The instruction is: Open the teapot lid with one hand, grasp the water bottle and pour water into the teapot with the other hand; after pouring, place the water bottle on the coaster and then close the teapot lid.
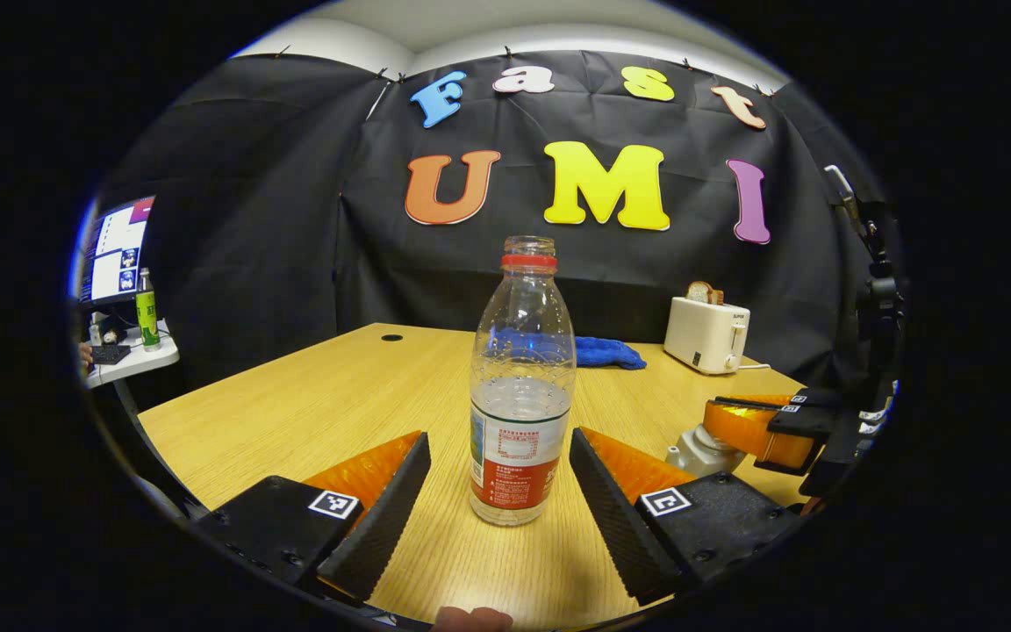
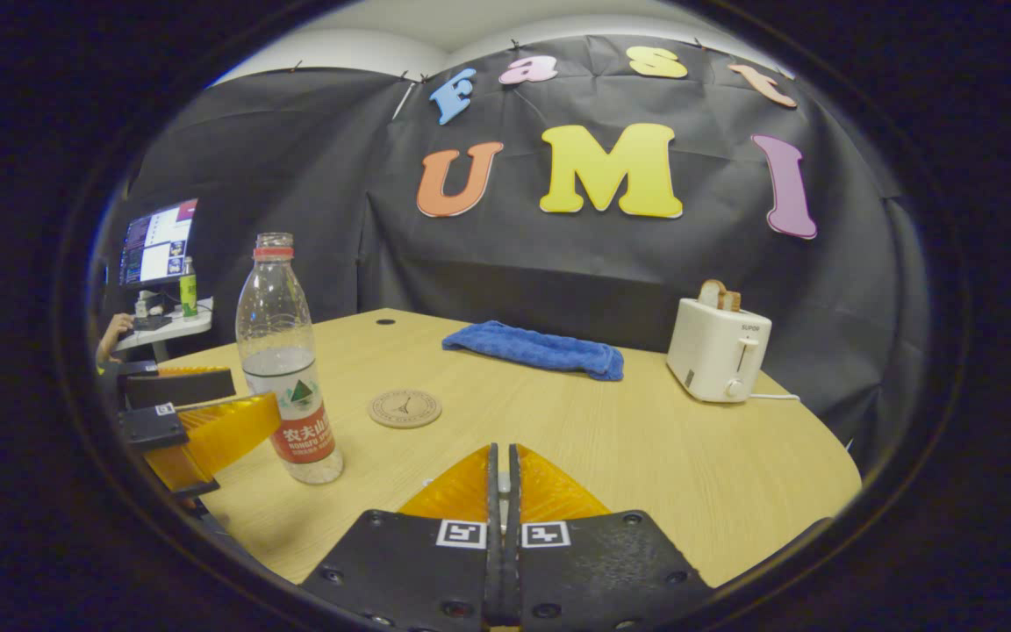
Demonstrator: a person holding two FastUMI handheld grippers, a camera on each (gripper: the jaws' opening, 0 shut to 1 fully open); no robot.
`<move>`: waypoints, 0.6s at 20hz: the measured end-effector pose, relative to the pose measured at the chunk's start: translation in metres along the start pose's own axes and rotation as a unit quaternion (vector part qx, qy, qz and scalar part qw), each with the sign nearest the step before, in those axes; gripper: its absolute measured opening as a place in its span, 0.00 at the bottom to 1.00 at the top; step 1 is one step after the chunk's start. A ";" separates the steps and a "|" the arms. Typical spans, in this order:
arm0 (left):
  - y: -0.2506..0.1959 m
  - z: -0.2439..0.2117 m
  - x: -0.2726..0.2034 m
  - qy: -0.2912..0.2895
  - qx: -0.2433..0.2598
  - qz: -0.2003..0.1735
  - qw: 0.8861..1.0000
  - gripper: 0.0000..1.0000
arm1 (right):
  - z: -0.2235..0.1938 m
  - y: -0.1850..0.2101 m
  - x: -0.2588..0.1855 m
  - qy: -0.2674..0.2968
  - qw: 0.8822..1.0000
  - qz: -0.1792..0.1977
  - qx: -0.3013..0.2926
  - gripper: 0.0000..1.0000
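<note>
The water bottle (image 1: 521,386) stands upright and uncapped on the table (image 1: 312,395), between the spread fingers of the left gripper (image 1: 498,491), neither finger touching it; beyond the bottle lies the coaster (image 2: 405,408), bare tabletop around it; right of the bottle, the right gripper (image 2: 502,478) is pinched together on the teapot lid (image 1: 706,449)'s knob; towel (image 2: 541,348) and toaster (image 2: 718,349) sit well behind.

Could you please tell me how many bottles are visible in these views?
2: the clear water bottle stands on the wooden table between the left hand-held gripper fingers, untouched; a small green bottle stands on the side desk.
</note>
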State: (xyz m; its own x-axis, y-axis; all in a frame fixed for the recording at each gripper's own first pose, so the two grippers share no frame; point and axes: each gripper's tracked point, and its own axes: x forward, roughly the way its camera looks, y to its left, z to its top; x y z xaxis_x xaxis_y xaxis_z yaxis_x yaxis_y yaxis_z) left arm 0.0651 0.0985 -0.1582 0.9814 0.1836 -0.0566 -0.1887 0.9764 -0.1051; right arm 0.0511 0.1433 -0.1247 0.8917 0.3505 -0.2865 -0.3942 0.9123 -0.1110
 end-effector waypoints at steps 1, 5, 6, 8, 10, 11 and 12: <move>-0.001 -0.002 0.002 0.004 0.001 -0.004 1.000 1.00 | 0.006 -0.001 -0.001 -0.005 1.000 0.003 0.002 0.00; -0.004 -0.015 0.013 0.028 -0.011 -0.014 0.999 1.00 | 0.021 -0.016 -0.015 -0.019 1.000 0.001 0.014 0.00; -0.003 -0.018 0.015 0.035 -0.014 -0.014 0.999 1.00 | 0.022 -0.020 -0.019 -0.019 1.000 -0.002 0.014 0.00; -0.004 -0.022 0.020 0.045 -0.020 -0.015 0.999 1.00 | 0.023 -0.029 -0.027 -0.019 1.000 -0.008 0.013 0.00; -0.007 -0.021 0.024 0.043 -0.022 -0.021 0.999 1.00 | 0.021 -0.034 -0.036 -0.018 1.000 -0.013 0.011 0.00; -0.009 -0.021 0.027 0.043 -0.023 -0.025 0.998 1.00 | 0.019 -0.035 -0.039 -0.015 1.000 -0.010 0.013 0.00; -0.008 -0.021 0.028 0.042 -0.020 -0.023 0.999 1.00 | 0.016 -0.035 -0.041 -0.009 1.000 -0.004 0.016 0.00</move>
State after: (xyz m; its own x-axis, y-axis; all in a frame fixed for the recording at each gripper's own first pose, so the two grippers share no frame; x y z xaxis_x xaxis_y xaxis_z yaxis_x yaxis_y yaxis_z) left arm 0.0937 0.0934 -0.1795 0.9828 0.1269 -0.1345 -0.1467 0.9778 -0.1495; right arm 0.0322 0.1005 -0.0944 0.8991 0.3463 -0.2676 -0.3794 0.9215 -0.0823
